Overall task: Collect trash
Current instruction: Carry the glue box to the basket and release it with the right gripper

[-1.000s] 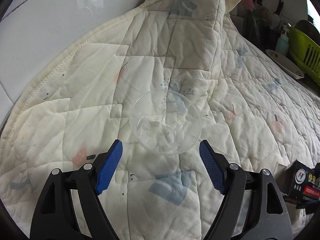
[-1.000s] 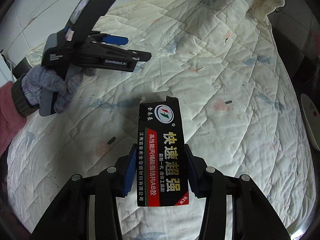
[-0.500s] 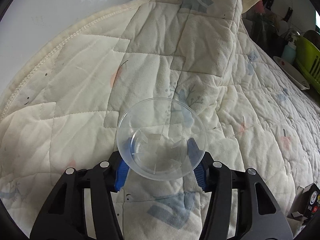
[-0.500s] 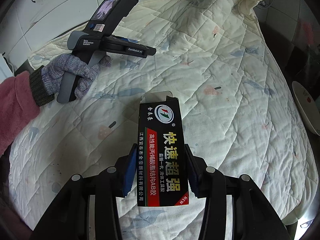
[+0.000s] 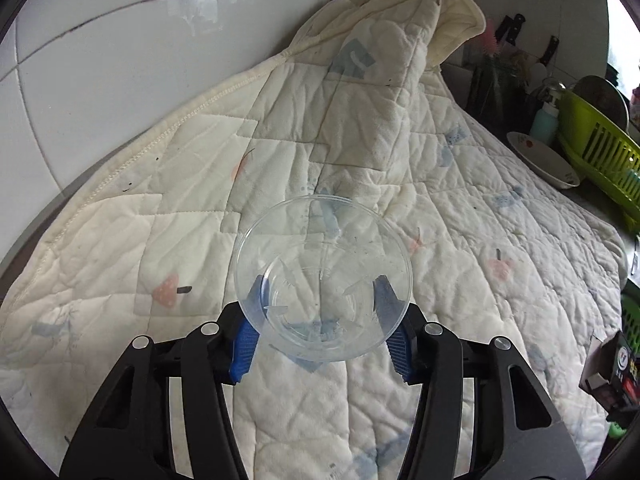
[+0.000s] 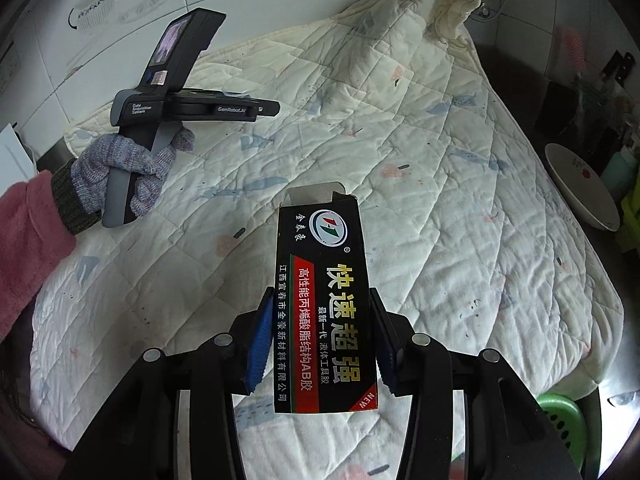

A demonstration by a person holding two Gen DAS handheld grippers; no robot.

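A clear plastic dome lid (image 5: 324, 248) sits between the blue pads of my left gripper (image 5: 320, 300), which is shut on its sides and holds it above the cream quilt (image 5: 200, 220). My right gripper (image 6: 322, 304) is shut on a black glue box (image 6: 320, 248) with an open top flap, held over the quilt (image 6: 440, 160). In the right wrist view the left gripper (image 6: 268, 109) hovers at the upper left in a gloved hand (image 6: 120, 168). The black box (image 5: 616, 364) also shows at the left wrist view's right edge.
A white bowl (image 5: 544, 160) lies beyond the quilt's right edge, beside a green dish rack (image 5: 596, 148) and a pale blue bottle (image 5: 544, 120). A green basket (image 6: 560, 412) sits low at the right. A white tiled wall (image 5: 100, 80) backs the quilt.
The left gripper closed on the clear lid and lifted it off the quilt. The right gripper drew back with the box still held, so more of the quilt shows.
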